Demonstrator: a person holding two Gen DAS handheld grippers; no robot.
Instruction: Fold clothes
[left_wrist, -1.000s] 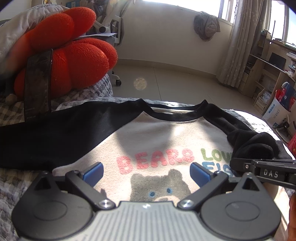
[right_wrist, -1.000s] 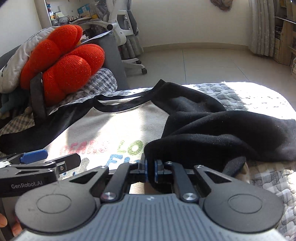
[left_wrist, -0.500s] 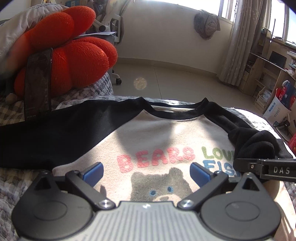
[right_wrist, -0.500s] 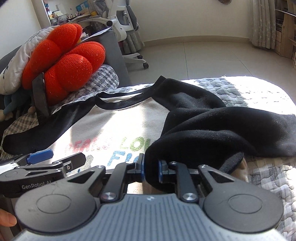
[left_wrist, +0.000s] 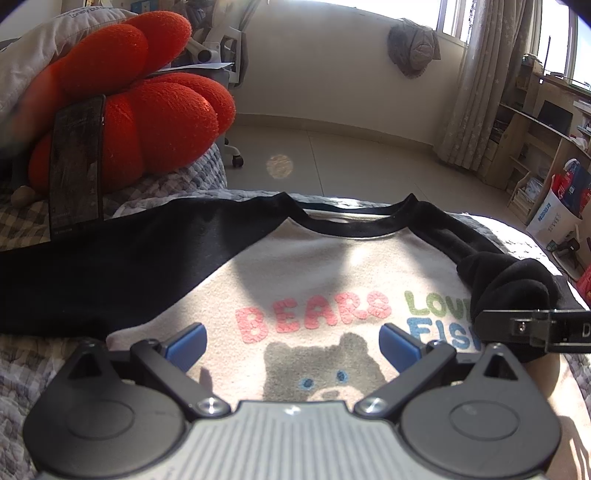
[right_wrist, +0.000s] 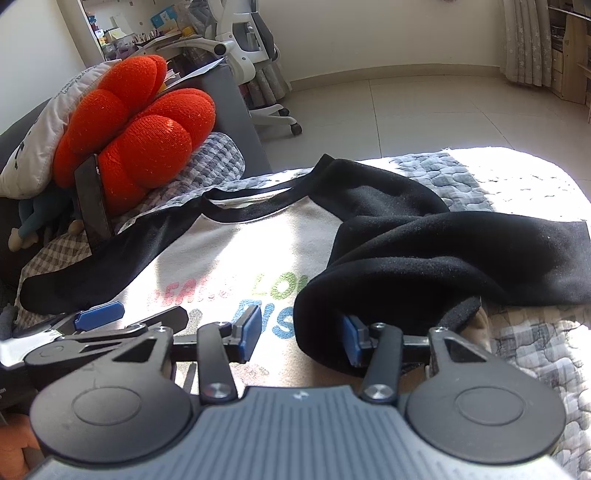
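At nine o'clock from me the sweatshirt's (left_wrist: 314, 266) left black sleeve (left_wrist: 110, 266) lies stretched flat across the quilt (right_wrist: 517, 332), reaching out below the orange plush cushion (left_wrist: 140, 107). My left gripper (left_wrist: 291, 341) hovers over the bear print at the chest, its blue pads (left_wrist: 186, 341) spread wide with nothing between them; I judge it should wait there, ready to pin the body if the cloth drags.

At three o'clock the right black sleeve (right_wrist: 443, 251) is doubled over itself, its bunched end heaped on the coloured lettering. My right gripper (right_wrist: 301, 338) is opening its jaws: the left pad stands clear, while the dark fold lies between the pads and drapes against the right one. I judge this step to be the release of the folded sleeve.

To do it well I would finish spreading before I draw back, then pull away low and straight toward six o'clock, so the fleece does not snag on the right pad and undo the fold. The heap looks lumpy; it probably needs smoothing flat before the next fold.
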